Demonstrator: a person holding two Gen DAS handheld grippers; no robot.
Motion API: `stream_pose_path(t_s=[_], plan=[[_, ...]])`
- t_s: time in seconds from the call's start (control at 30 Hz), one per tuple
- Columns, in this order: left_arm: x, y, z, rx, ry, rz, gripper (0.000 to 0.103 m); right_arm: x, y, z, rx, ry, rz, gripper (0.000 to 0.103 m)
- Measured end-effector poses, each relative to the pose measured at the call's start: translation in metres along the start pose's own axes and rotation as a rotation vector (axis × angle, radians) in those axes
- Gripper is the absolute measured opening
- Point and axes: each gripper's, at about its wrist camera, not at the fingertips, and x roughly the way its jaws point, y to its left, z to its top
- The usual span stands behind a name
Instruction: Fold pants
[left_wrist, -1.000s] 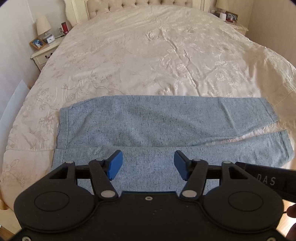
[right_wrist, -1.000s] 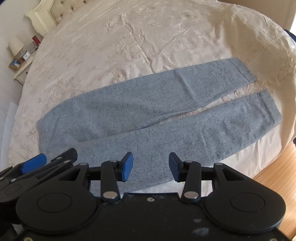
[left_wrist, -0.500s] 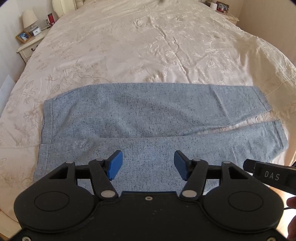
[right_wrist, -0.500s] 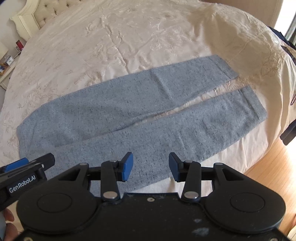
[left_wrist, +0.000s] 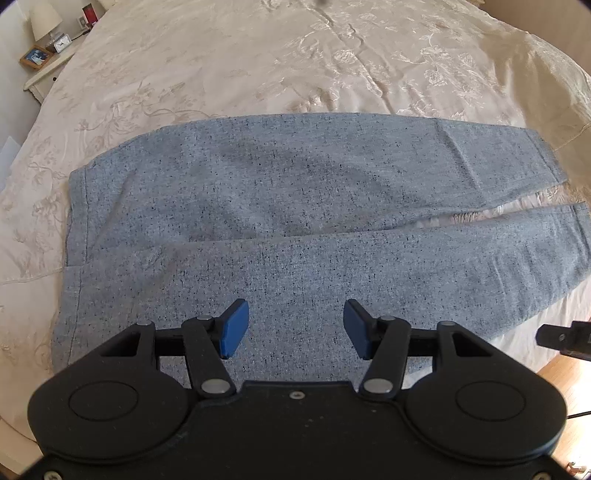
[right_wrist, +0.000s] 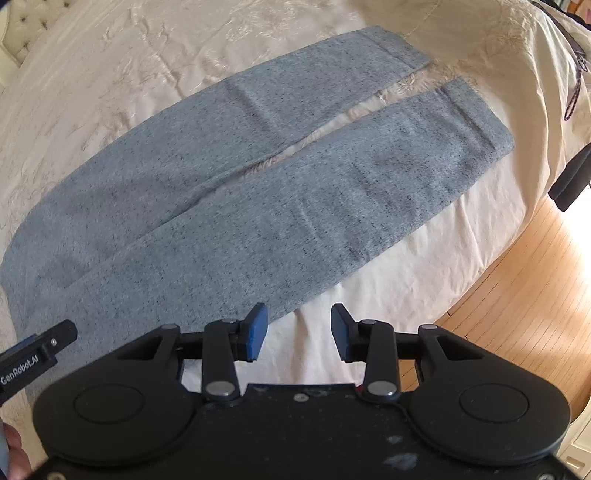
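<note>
Grey-blue speckled pants (left_wrist: 295, 206) lie flat on the bed, waistband at the left, two legs running right with a narrow gap between them. They also show in the right wrist view (right_wrist: 258, 177). My left gripper (left_wrist: 294, 328) is open and empty, just above the near leg close to the hips. My right gripper (right_wrist: 297, 332) is open and empty, over the bed's near edge just past the near leg's lower edge. The left gripper's tip shows at the left in the right wrist view (right_wrist: 33, 354).
The cream embroidered bedspread (left_wrist: 295, 55) covers the bed. A nightstand (left_wrist: 44, 70) with lamp, clock and photo frame stands at the far left. Wooden floor (right_wrist: 517, 295) lies past the bed's near right edge. A dark object (right_wrist: 570, 181) hangs at the right.
Both grippers have moved down and closer to the pants. The right one has shifted right toward the near leg's edge and the bed's edge. Both stay open.
</note>
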Motion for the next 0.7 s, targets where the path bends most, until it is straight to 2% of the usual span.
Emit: stream_pose_path(t_s=[0.1,0.23,0.4,0.5,0.7], plan=[[0.007,-0.001,0.009,-0.021,-0.007,0.006,0.06,0.002,-0.009,0.017,-0.021,-0.043,-0.039,0.037],[0.02,-0.01,0.031,-0.023,-0.033,0.018,0.06,0.009,-0.01,0.048,-0.073,-0.106,-0.009,0.039],[0.042,-0.023,0.064,-0.034,-0.076,0.053,0.06,0.036,0.014,0.095,-0.198,-0.192,0.015,0.039],[0.063,-0.025,0.081,-0.062,-0.07,0.079,0.06,0.058,0.034,0.123,-0.269,-0.192,0.037,0.039],[0.115,-0.028,0.103,-0.095,-0.029,0.115,0.06,0.11,0.073,0.164,-0.362,-0.133,0.143,0.039]])
